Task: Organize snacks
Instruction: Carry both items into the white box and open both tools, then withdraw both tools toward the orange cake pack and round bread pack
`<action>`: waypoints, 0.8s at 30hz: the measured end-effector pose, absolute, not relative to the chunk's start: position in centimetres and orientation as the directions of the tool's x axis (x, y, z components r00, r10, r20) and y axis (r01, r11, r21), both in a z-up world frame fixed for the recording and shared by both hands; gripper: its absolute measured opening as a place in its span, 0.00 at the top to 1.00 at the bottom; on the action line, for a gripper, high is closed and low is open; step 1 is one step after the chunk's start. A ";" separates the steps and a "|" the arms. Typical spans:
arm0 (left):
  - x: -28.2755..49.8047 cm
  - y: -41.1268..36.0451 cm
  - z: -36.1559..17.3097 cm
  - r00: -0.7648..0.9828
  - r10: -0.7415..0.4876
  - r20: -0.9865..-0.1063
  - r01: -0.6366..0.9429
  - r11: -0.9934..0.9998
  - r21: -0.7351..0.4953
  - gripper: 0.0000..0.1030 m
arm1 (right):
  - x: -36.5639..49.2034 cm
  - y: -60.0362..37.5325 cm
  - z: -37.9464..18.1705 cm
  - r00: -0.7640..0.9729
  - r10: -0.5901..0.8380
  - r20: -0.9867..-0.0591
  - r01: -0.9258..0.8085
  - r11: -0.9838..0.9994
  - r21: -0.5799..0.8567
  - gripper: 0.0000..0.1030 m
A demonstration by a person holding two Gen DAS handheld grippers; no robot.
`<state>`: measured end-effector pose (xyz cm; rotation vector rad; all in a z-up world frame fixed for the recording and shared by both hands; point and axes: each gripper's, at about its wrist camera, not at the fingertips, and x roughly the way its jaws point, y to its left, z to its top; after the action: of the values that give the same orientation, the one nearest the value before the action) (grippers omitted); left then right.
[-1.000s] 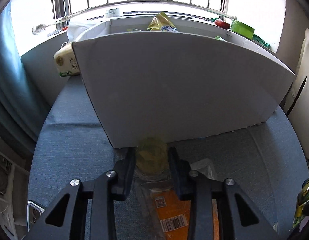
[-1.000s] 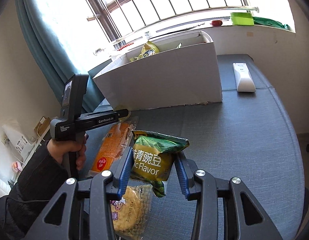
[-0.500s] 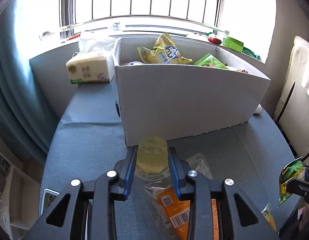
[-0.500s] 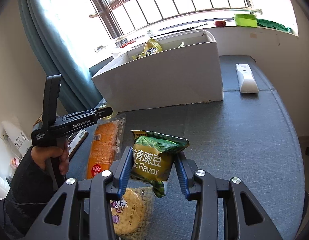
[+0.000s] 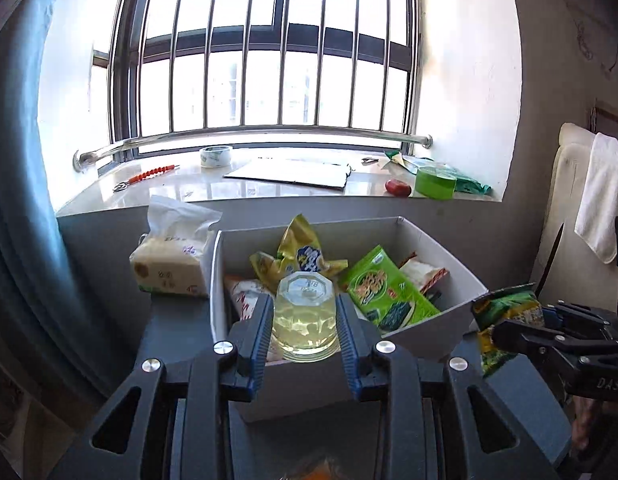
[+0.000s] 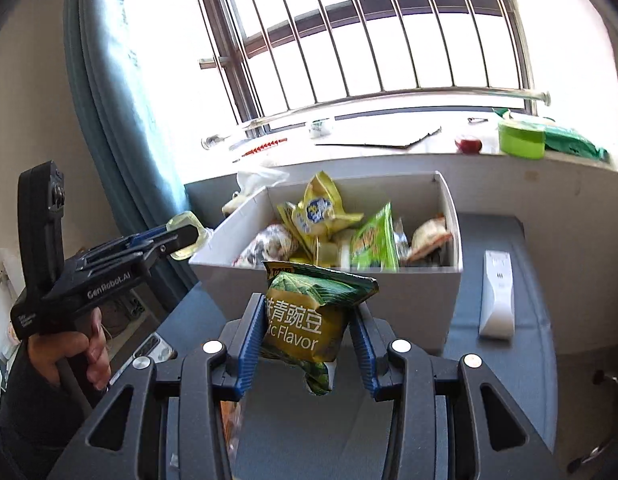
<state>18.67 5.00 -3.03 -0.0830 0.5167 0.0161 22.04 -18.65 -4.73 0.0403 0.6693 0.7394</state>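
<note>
jelly in a clear plastic cup (image 5: 303,320), pale yellow with a printed foil lid, sits clamped between the blue pads of the left gripper (image 5: 303,326), whose jaws press on both its sides; the cup is off the table, in front of the near wall of the white cardboard box (image 5: 425,342). in the right wrist view the same cup (image 6: 185,240) shows beside the box's left corner, with a hand (image 6: 75,354) in a dark sleeve around the left gripper's handle. the right gripper (image 6: 305,334) is closed on a green and yellow snack bag printed "flavor" (image 6: 309,316), its pads squeezing the bag's sides, and the bag hangs in the air before the box's near wall. inside the box lie a yellow snack packet (image 6: 321,210), a bright green packet (image 6: 375,238) and several others. a pack of tissues (image 5: 173,266) stands just left of the box, a white remote control (image 6: 497,294) lies on the grey-blue tablecloth (image 6: 521,364) to its right
</note>
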 end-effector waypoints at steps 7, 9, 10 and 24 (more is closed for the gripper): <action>25.9 4.8 -2.7 0.833 -0.002 -0.554 -0.036 0.998 -0.058 0.65 | 30.3 -14.5 -2.8 0.529 0.626 -0.574 -0.581 0.760 0.293 0.56; 27.0 5.2 -3.2 0.817 -0.002 -0.577 -0.043 0.997 -0.065 0.58 | 32.2 -13.8 -3.1 0.522 0.622 -0.583 -0.568 0.764 0.306 0.50; 27.1 5.4 -3.4 0.807 0.013 -0.590 -0.062 0.996 -0.063 0.31 | 33.0 -13.5 -3.2 0.517 0.617 -0.594 -0.558 0.768 0.313 0.28; 20.7 6.5 -2.8 0.832 -0.073 -0.550 -0.013 0.988 -0.151 0.00 | 30.1 -17.2 -2.1 0.577 0.618 -0.535 -0.531 0.781 0.329 0.00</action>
<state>20.69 6.51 -2.84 -0.1514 0.5880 -0.0321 30.07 -17.23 -2.09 0.1379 0.6784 0.6750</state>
